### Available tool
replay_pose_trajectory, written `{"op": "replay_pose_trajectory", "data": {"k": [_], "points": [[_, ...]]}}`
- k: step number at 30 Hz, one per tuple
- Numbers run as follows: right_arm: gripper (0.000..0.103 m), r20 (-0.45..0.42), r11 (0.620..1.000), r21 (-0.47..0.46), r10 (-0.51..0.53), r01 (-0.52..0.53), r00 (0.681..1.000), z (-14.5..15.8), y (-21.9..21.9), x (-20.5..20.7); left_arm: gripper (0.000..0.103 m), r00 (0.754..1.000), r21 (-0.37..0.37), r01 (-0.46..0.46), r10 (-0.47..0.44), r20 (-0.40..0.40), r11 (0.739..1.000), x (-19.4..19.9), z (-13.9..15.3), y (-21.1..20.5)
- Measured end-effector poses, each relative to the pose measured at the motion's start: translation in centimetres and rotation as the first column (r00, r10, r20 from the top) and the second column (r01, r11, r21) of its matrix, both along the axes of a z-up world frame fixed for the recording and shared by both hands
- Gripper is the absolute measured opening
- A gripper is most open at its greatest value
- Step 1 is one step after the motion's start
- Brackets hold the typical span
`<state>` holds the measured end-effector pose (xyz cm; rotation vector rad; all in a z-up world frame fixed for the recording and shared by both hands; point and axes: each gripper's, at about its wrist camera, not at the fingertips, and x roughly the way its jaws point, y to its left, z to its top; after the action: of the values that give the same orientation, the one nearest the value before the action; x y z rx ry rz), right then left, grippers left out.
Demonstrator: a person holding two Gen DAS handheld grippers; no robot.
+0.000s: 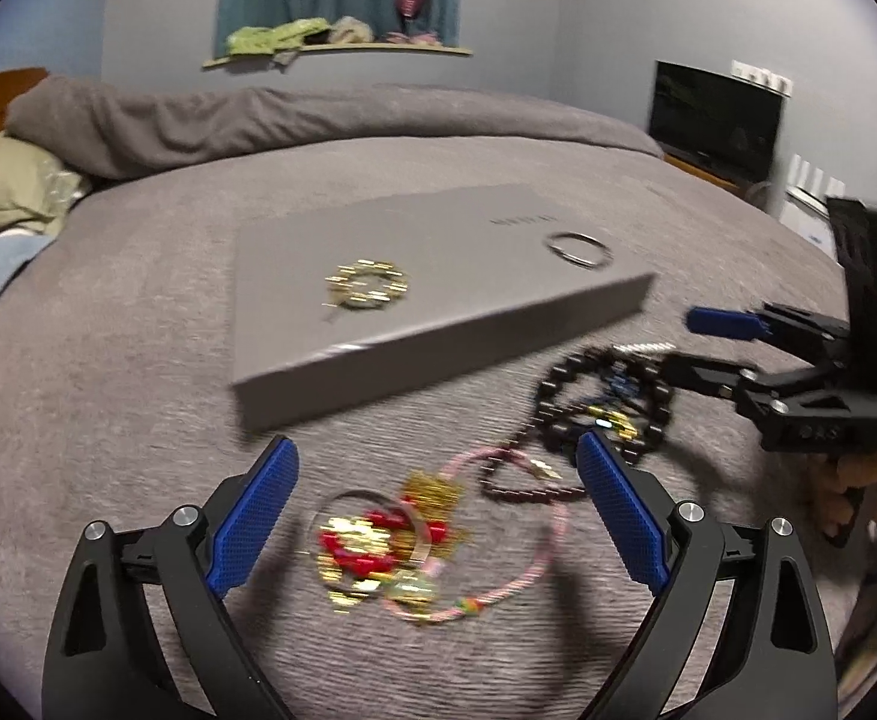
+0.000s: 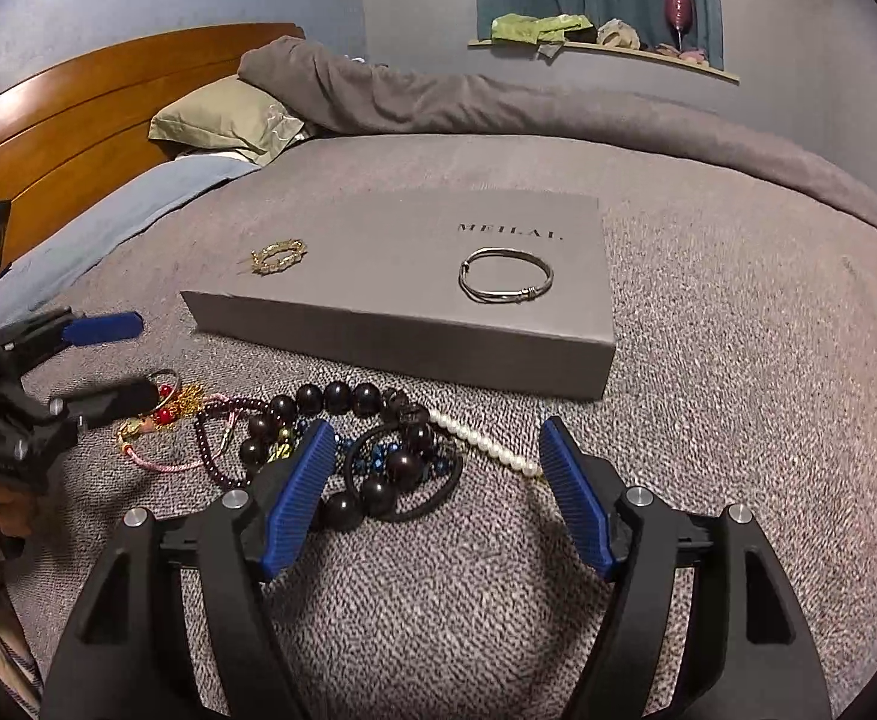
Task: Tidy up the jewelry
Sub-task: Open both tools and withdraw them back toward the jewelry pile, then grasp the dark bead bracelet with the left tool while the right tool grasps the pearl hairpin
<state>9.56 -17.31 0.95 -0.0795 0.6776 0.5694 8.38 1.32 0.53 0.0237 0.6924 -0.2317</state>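
Two pieces sorted onto grey box (image 2: 402, 276); your right claw (image 2: 438, 456) gapes empty over dark beads (image 2: 342, 399), left claw (image 1: 438, 468) likewise over red-gold bangle (image 1: 360, 540). Next: pinch one strand clear.

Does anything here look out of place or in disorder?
Yes. Most of the jewelry lies in a tangled heap on the blanket, beads, cords and a pearl strand overlapping. Only a gold bracelet and a silver bangle lie apart, neatly on the grey box.
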Motion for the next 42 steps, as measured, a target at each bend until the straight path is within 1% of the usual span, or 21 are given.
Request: {"op": "replay_pose_trajectory", "data": {"k": [2, 3, 4, 5, 9, 12, 19, 20, 21, 22, 24, 25, 26, 27, 30, 33, 37, 40, 42], "points": [[0.07, -0.006, 1.0, 0.007, -0.001, 0.001, 1.0, 0.0, -0.2, -0.1, 0.092, 0.999, 0.008, 0.038, -0.038, -0.003, 0.999, 0.0, -0.1, -1.1], [0.07, -0.007, 1.0, 0.006, -0.001, 0.001, 1.0, -0.1, -0.3, -0.3, 0.09, 0.999, 0.01, 0.053, -0.053, -0.006, 0.999, 0.0, -0.2, -1.6], [0.07, -0.007, 1.0, 0.004, 0.0, 0.0, 1.0, -0.1, -0.4, -0.4, 0.087, 0.998, 0.011, 0.066, -0.066, -0.012, 0.998, 0.2, -0.3, -1.9], [0.069, -0.008, 1.0, 0.001, 0.001, -0.001, 1.0, -0.1, -0.4, -0.3, 0.081, 0.997, 0.012, 0.077, -0.076, -0.021, 0.997, 0.4, -0.5, -2.2], [0.059, -0.023, 1.0, -0.023, 0.008, -0.008, 1.0, -0.7, -0.6, -0.5, 0.068, 0.994, 0.013, 0.097, -0.096, -0.061, 0.995, 1.5, -1.2, -3.0], [0.056, -0.037, 1.0, -0.028, 0.013, -0.014, 0.999, -1.0, -0.8, -0.4, 0.066, 0.993, 0.017, 0.096, -0.095, -0.071, 0.995, 2.0, -1.4, -3.3], [0.056, -0.057, 0.999, -0.026, 0.039, -0.041, 0.998, -1.1, -0.6, -0.4, 0.066, 0.986, 0.009, 0.129, -0.128, -0.102, 0.992, 2.8, -2.0, -3.5], [0.056, -0.056, 0.999, -0.025, 0.042, -0.043, 0.998, -1.0, -0.5, -0.4, 0.064, 0.986, 0.006, 0.131, -0.13, -0.105, 0.991, 2.9, -2.0, -3.5], [0.056, -0.054, 0.999, -0.023, 0.045, -0.046, 0.998, -0.9, -0.4, -0.4, 0.057, 0.985, 0.0, 0.134, -0.134, -0.109, 0.991, 3.0, -2.1, -3.5], [0.056, -0.052, 0.999, -0.021, 0.049, -0.05, 0.997, -0.8, -0.3, -0.3, 0.052, 0.983, -0.008, 0.143, -0.143, -0.113, 0.99, 3.0, -2.1, -3.5], [0.055, -0.046, 0.998, -0.022, 0.049, -0.05, 0.998, -0.7, 0.0, -0.3, 0.038, 0.98, -0.015, 0.162, -0.163, -0.112, 0.987, 2.8, -2.0, -3.8], [0.054, -0.04, 0.999, -0.026, 0.045, -0.046, 0.998, -0.6, 0.0, -0.3, 0.035, 0.979, -0.009, 0.173, -0.173, -0.108, 0.985, 2.7, -2.0, -4.0], [0.052, -0.034, 0.999, -0.028, 0.038, -0.039, 0.999, -0.5, 0.0, -0.2, 0.026, 0.977, -0.011, 0.184, -0.184, -0.106, 0.983, 2.5, -1.9, -4.1], [0.049, -0.034, 0.999, -0.026, 0.033, -0.034, 0.999, -0.4, -0.1, -0.1, 0.02, 0.976, -0.015, 0.192, -0.192, -0.106, 0.981, 2.4, -1.8, -4.3], [0.044, -0.034, 1.0, -0.024, 0.007, -0.008, 0.999, -0.2, -0.7, 0.5, 0.011, 0.974, -0.014, 0.203, -0.203, -0.101, 0.979, 2.2, -1.6, -4.5], [0.043, -0.041, 0.999, -0.035, -0.016, 0.015, 0.999, -0.2, -1.5, 1.1, 0.01, 0.972, -0.023, 0.212, -0.213, -0.096, 0.977, 2.0, -1.2, -4.5], [0.043, -0.071, 0.994, -0.109, -0.011, 0.003, 0.997, -1.3, -1.8, 2.1, 0.01, 0.971, -0.021, 0.22, -0.221, -0.096, 0.975, 1.7, -1.0, -4.6], [0.042, -0.061, 0.986, -0.165, 0.018, -0.028, 0.998, -1.9, -1.3, 2.3, 0.01, 0.971, -0.012, 0.221, -0.221, -0.095, 0.975, 1.6, -1.1, -4.7], [0.033, -0.056, 0.983, -0.177, 0.041, -0.05, 0.998, -1.9, -0.9, 2.4, 0.01, 0.971, -0.004, 0.22, -0.219, -0.093, 0.975, 1.5, -1.1, -4.8]]}}
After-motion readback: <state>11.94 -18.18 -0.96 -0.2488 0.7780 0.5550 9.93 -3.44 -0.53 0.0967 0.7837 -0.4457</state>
